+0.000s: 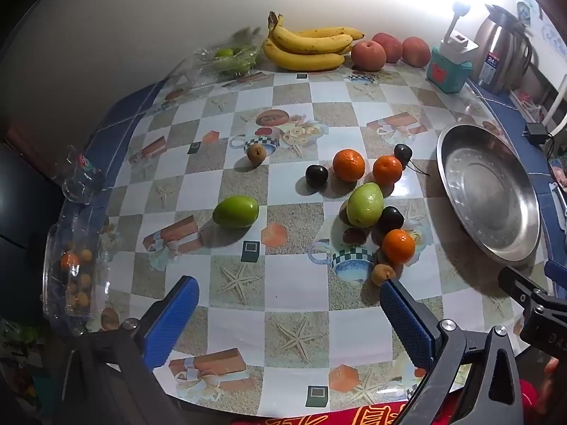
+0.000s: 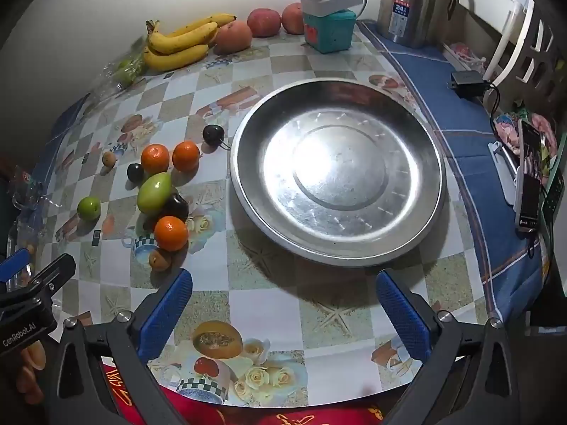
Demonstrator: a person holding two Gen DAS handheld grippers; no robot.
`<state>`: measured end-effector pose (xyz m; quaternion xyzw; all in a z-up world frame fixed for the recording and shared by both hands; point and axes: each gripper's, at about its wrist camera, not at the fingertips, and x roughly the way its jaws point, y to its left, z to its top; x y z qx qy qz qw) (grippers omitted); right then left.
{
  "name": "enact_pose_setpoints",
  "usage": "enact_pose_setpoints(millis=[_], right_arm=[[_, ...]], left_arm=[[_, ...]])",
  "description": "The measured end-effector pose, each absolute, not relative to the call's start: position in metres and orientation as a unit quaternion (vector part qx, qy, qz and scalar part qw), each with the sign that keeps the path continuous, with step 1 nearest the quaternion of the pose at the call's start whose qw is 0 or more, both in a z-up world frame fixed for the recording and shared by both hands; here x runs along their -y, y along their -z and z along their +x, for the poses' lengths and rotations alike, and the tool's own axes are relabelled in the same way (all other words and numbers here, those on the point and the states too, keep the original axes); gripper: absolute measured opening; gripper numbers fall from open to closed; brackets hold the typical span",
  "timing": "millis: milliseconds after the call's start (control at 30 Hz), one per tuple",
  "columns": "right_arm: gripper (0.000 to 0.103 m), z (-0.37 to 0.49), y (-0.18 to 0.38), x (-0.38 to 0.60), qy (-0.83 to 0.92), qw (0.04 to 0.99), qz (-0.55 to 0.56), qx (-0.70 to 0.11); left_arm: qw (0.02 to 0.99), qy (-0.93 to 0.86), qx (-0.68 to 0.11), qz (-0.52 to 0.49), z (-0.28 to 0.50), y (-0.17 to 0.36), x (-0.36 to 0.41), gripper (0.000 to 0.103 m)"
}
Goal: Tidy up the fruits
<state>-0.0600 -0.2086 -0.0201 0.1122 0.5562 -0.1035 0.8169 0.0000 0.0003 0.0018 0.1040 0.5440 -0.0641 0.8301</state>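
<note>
Loose fruit lies on the patterned tablecloth: three oranges, the nearest one (image 1: 398, 245) (image 2: 171, 232), a big green mango (image 1: 365, 204) (image 2: 154, 192), a smaller green fruit (image 1: 235, 211) (image 2: 88, 208), dark plums (image 1: 316, 175) and small brown fruits (image 1: 382, 273). An empty steel plate (image 1: 496, 219) (image 2: 418, 134) sits to their right. My left gripper (image 1: 288, 313) hovers open over bare cloth, short of the fruit. Facing the plate's near rim, my right gripper (image 2: 283, 304) is open too, holding nothing.
Bananas (image 1: 308, 46) (image 2: 180, 44), peaches (image 1: 368, 55) (image 2: 232, 37) and bagged green fruit (image 1: 230, 58) line the back wall. A teal box with a power strip (image 2: 327, 26), a steel thermos (image 2: 407, 3), a charger (image 2: 466, 83) and a phone (image 2: 531, 184) stand right. Clear plastic tubs (image 1: 71, 272) sit at the left edge.
</note>
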Motion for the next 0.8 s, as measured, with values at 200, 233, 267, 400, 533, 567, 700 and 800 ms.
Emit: enact_pose_setpoints(millis=[200,233,267,400,533,567,700,800], right_arm=[[0.103,-0.063,0.022,0.207,0.101,0.827,0.108,-0.542],[0.103,-0.064,0.022,0.206,0.102,0.828,0.106,-0.541],[0.103,-0.059,0.023,0.209,0.104,0.820,0.113,-0.552],[0.103,-0.069,0.025,0.202,0.108,0.820,0.108,-0.551],[0.103,-0.059,0.027,0.208,0.101,0.814,0.116,-0.559],[0.103,-0.059,0.027,0.209,0.101,0.814,0.118,-0.560],[0.103,-0.059,0.028,0.211,0.101,0.814,0.121,-0.560],[0.103,-0.060,0.029,0.210,0.101,0.813,0.121,-0.560]], left_arm=[[0.838,0.062,-0.528,0.122,-0.004,-0.004,0.004,0.103],[0.837,0.065,-0.530,0.120,-0.002,-0.005,0.004,0.103],[0.837,0.065,-0.530,0.119,-0.002,-0.005,0.005,0.103],[0.836,0.067,-0.533,0.114,-0.002,-0.002,0.004,0.103],[0.836,0.068,-0.534,0.111,-0.002,-0.002,0.003,0.103],[0.836,0.069,-0.533,0.112,-0.002,-0.002,0.004,0.103],[0.837,0.066,-0.530,0.118,-0.003,-0.003,0.006,0.103],[0.838,0.067,-0.529,0.116,-0.003,-0.004,0.006,0.103]])
